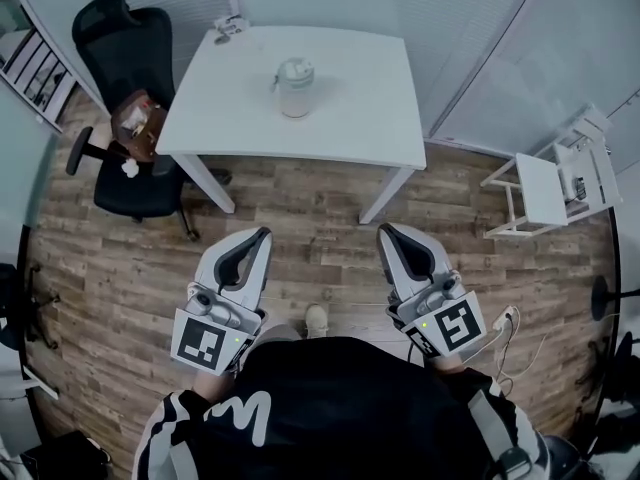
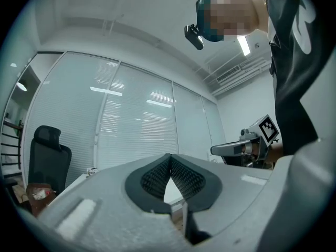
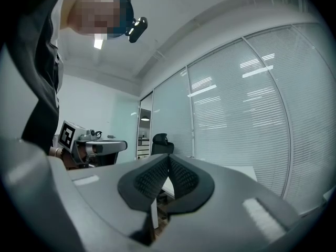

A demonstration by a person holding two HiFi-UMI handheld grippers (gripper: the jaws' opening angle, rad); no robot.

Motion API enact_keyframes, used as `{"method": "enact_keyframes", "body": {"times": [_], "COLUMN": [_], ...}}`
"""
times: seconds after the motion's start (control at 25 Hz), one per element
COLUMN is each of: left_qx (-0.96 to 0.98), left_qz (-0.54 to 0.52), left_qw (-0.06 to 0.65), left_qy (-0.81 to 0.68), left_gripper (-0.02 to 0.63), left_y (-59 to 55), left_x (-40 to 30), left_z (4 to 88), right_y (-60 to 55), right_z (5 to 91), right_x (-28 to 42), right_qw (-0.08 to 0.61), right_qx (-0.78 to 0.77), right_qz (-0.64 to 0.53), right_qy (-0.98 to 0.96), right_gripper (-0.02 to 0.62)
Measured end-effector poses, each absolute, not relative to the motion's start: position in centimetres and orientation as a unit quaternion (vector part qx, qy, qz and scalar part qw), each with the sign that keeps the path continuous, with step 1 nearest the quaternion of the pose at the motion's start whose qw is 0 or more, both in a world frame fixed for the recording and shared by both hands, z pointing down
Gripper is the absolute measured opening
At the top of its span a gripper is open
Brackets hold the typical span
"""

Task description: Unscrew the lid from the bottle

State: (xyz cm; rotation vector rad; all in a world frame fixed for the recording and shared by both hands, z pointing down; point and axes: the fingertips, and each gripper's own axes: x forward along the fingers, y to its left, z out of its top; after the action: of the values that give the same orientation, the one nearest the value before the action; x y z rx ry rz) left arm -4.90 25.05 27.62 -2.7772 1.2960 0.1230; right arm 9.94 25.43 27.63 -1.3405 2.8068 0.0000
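A pale jar-like bottle (image 1: pixel 295 88) with its lid on stands near the middle of the white table (image 1: pixel 350 128) in the head view. My left gripper (image 1: pixel 262 234) is held over the wooden floor well short of the table, shut with nothing in it. My right gripper (image 1: pixel 385 231) is level with it on the right, also shut and empty. In the left gripper view the dark ribbed pads (image 2: pixel 170 175) meet at their tips, with the right gripper (image 2: pixel 236 148) beside them. The right gripper view shows its pads (image 3: pixel 167 178) together and the left gripper (image 3: pixel 100 147) at the left. The bottle is hidden in both gripper views.
A black office chair (image 1: pixel 125 118) with a brown object on its seat stands left of the table. A small white side table (image 1: pixel 545 193) is at the right. Small items (image 1: pixel 228 26) lie on the table's far left corner. Glass walls with blinds (image 2: pixel 136 119) stand behind.
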Motion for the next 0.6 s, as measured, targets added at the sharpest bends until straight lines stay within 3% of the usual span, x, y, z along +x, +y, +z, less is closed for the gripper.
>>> {"method": "enact_keyframes", "body": {"times": [0.6], "left_qx": [-0.904], "left_qz": [0.026], "left_qw": [0.032], "left_qy": [0.426], "left_gripper": [0.0], "left_y": [23.4], "left_x": [-4.7], "left_z": [28.3], "right_y": [23.7], "right_z": [28.4], "right_x": [9.6], "right_qw": [0.022], "right_qx": [-0.418], "right_qz": [-0.016], "right_qy": [0.908], "right_gripper": [0.0]}}
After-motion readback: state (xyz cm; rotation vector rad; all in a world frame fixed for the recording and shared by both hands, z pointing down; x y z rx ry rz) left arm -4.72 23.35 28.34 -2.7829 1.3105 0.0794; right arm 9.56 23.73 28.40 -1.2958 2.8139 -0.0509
